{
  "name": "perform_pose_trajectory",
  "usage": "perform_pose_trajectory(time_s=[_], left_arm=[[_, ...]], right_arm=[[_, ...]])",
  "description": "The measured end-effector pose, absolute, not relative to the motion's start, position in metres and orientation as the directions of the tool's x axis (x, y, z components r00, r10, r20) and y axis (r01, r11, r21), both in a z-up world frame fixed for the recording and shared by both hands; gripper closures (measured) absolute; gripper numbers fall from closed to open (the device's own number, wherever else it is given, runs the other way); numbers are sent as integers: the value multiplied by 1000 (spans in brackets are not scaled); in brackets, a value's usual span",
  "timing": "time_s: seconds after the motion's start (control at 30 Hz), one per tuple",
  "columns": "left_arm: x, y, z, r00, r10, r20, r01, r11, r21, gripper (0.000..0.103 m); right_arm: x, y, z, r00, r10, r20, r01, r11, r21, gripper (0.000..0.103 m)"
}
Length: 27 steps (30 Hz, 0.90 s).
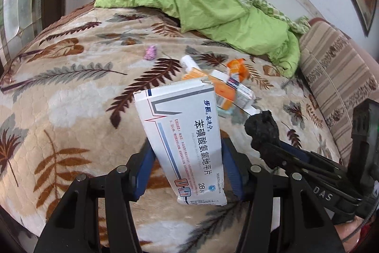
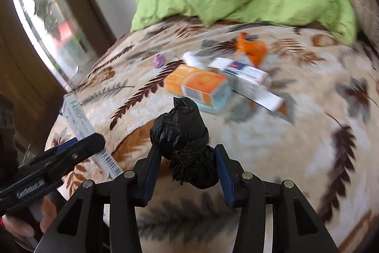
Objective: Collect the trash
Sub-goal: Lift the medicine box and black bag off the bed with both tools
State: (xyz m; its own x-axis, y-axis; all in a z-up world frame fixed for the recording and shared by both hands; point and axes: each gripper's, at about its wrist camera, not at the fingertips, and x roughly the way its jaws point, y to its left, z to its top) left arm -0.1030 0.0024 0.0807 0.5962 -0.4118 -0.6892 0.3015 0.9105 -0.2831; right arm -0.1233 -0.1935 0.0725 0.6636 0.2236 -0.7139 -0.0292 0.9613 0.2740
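- Trash lay partly gathered: the left claw [image 1: 187,158] was clamped on a white medicine box [image 1: 184,134], lifted off the bed [image 1: 71,110].
- The right claw [image 2: 187,158] had a crumpled black bag [image 2: 184,134] between its pads, apparently gripped.
- Left to collect near the bed's middle: an orange box [image 2: 196,82], a white carton [image 2: 246,80], an orange wrapper [image 2: 251,46], and a small purple scrap [image 2: 159,60].

White medicine box [image 1: 187,141] upright, held off bed. Crumpled black plastic bag [image 2: 183,141] likewise. Orange box [image 2: 196,83], white carton [image 2: 246,77], purple wad [image 2: 159,60] lying on bed.
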Motion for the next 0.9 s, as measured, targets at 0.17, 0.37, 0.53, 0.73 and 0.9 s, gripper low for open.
perform_pose_trajectory(time_s=[0.17,0.37,0.53,0.73,0.9], left_arm=[[-123,-23,86,580,-439,-687,378,891,-251,48],[-139,-40,87,562,-450,-694,424,877,-226,48],[-147,-47,89,558,-451,-696,443,872,-210,48],[-154,-52,88,554,-446,-703,454,870,-194,48],[-157,-54,86,547,-443,-710,457,869,-190,48]], right_arm=[[-161,-216,73,686,196,-701,58,945,322,54],[-196,-233,63,698,163,-698,124,932,342,54],[-204,-239,61,706,169,-687,137,920,367,54],[-204,-241,54,705,163,-690,153,916,371,54],[-206,-241,55,710,150,-688,158,918,364,54]])
